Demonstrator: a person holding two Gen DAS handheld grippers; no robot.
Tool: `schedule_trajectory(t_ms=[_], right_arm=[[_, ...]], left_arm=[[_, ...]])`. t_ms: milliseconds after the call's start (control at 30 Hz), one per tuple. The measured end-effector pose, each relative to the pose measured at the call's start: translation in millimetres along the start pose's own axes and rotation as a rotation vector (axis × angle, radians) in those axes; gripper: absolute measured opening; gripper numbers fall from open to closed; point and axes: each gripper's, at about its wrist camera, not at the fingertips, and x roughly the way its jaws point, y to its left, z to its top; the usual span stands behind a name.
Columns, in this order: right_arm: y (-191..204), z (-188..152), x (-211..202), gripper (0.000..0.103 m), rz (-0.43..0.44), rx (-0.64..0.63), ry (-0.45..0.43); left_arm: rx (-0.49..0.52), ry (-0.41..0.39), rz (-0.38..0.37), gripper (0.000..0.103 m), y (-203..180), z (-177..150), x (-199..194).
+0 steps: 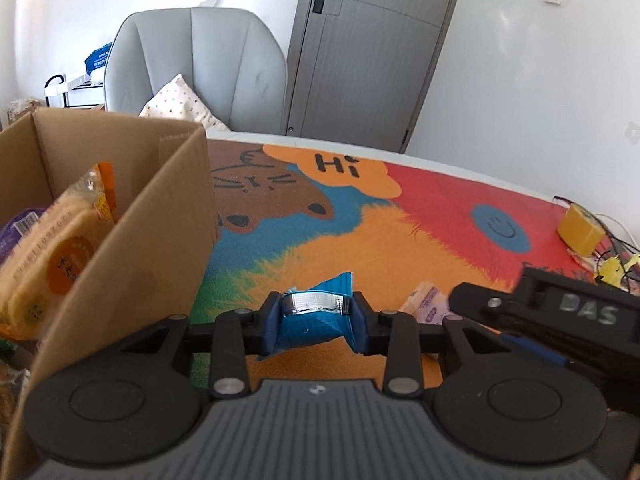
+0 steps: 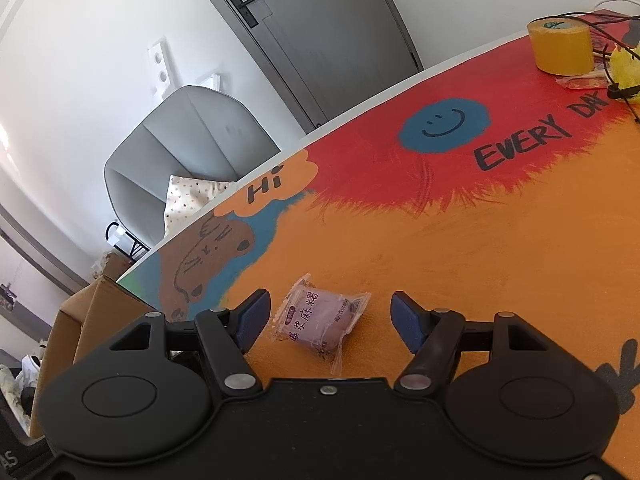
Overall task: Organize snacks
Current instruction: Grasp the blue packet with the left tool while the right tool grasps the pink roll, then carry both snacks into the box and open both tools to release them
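Observation:
My left gripper (image 1: 316, 314) is shut on a blue snack packet (image 1: 320, 322) with a silver sealed edge, held just above the colourful table mat, right of the cardboard box (image 1: 136, 272). The box holds a yellow cracker pack (image 1: 52, 248) and a purple packet. My right gripper (image 2: 330, 320) is open, its fingers either side of a purple wrapped mochi snack (image 2: 320, 320) lying on the orange part of the mat. That snack also shows in the left wrist view (image 1: 426, 304), beside the right gripper's body (image 1: 560, 320).
A yellow tape roll (image 2: 562, 46) and yellow clutter with cables (image 2: 626, 72) sit at the mat's far right. A grey chair (image 1: 192, 68) with a cushion stands behind the table, near a grey door (image 1: 368, 48). The box corner shows in the right wrist view (image 2: 80, 320).

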Motion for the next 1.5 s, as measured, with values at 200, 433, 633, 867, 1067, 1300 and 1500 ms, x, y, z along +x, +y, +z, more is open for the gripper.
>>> schedule_trajectory(t_ms=[200, 433, 633, 867, 1067, 1300, 1500], right_arm=[[5, 3, 7, 0.067, -0.029, 0.000, 0.010], [11, 3, 21, 0.065, -0.047, -0.002, 0.028], [12, 3, 21, 0.031, -0.073, -0.023, 0.029], [7, -1, -3, 0.017, -0.067, -0.005, -0.009], [9, -10, -25, 0.016, -0.038, -0.005, -0.056], [17, -24, -58, 0.016, 0.047, -0.010, -0.138], [31, -37, -78, 0.016, 0.127, -0.031, -0.187]], left_arm=[[0.014, -0.061, -0.035, 0.035, 0, 8, -14], [0.006, -0.077, -0.054, 0.035, 2, 10, -15], [-0.017, -0.068, -0.072, 0.035, 6, 8, -13], [-0.013, -0.082, -0.092, 0.035, 6, 6, -26], [-0.010, -0.111, -0.101, 0.035, 8, 4, -48], [-0.005, -0.161, -0.087, 0.035, 18, -3, -77], [-0.002, -0.198, -0.071, 0.035, 28, -9, -102]])
